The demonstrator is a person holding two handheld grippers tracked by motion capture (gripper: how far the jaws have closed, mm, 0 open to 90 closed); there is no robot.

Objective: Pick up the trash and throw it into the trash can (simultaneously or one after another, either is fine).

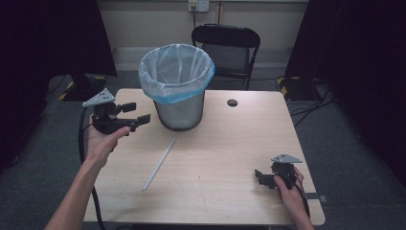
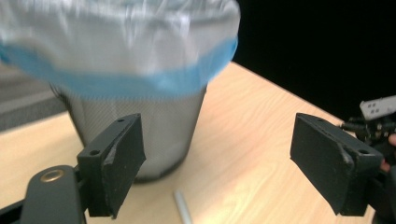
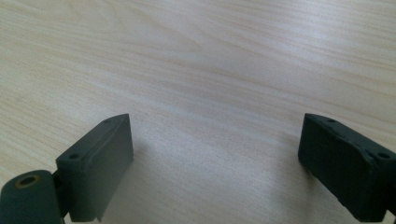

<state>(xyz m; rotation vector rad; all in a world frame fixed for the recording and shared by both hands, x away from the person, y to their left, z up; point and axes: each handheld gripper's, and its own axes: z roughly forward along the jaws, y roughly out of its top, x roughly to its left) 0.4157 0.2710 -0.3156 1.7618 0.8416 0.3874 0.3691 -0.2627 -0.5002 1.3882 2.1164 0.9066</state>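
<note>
A grey mesh waste bin (image 1: pixel 179 108) lined with a white bag with a blue band stands at the back middle of the wooden table (image 1: pixel 230 143). A thin white stick (image 1: pixel 159 164) lies on the table in front of it. My left gripper (image 1: pixel 137 112) hovers just left of the bin, pointing at it, open with nothing between its jaws. In the left gripper view the bin (image 2: pixel 154 130) fills the space ahead of the gripper (image 2: pixel 217 158), with the stick's end (image 2: pixel 183 210) below. My right gripper (image 1: pixel 261 176) rests near the front right corner, and its own view shows the gripper (image 3: pixel 215 154) open over bare wood.
A black folding chair (image 1: pixel 227 45) stands behind the table. A round cable hole (image 1: pixel 232 102) sits in the tabletop right of the bin. Cables lie on the floor at the right (image 1: pixel 311 103). The far-off right gripper (image 2: pixel 378 121) appears in the left gripper view.
</note>
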